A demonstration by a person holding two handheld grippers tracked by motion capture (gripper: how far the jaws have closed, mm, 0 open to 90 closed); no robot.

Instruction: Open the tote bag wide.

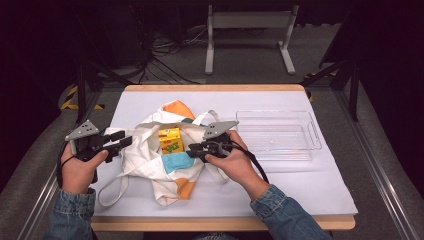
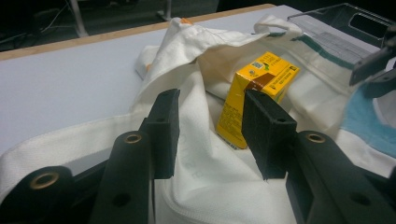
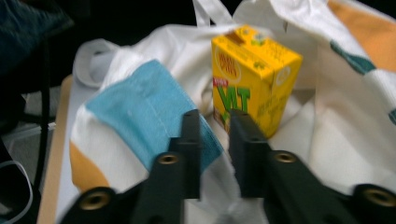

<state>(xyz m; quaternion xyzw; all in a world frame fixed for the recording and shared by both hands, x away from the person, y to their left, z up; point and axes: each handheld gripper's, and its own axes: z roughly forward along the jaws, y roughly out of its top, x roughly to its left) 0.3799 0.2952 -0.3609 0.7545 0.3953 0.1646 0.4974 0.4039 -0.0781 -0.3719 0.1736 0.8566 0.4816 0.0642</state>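
A white tote bag (image 1: 145, 160) with orange and blue patches lies open on the table. A yellow juice carton (image 1: 170, 141) stands upright inside it. My left gripper (image 1: 125, 139) is at the bag's left rim; in the left gripper view its jaws (image 2: 211, 100) stand apart over the white cloth (image 2: 210, 177), pads not pressing, with the carton (image 2: 259, 88) just beyond. My right gripper (image 1: 190, 148) is at the bag's right side. In the right gripper view its jaws (image 3: 214, 116) stand close together on the bag's cloth (image 3: 140, 107), in front of the carton (image 3: 254, 74).
An empty clear plastic tray (image 1: 275, 137) sits to the right of the bag, and its corner (image 2: 345, 23) appears in the left gripper view. A white sheet (image 1: 300, 190) covers the wooden table. One bag strap (image 1: 112, 187) trails toward the front edge.
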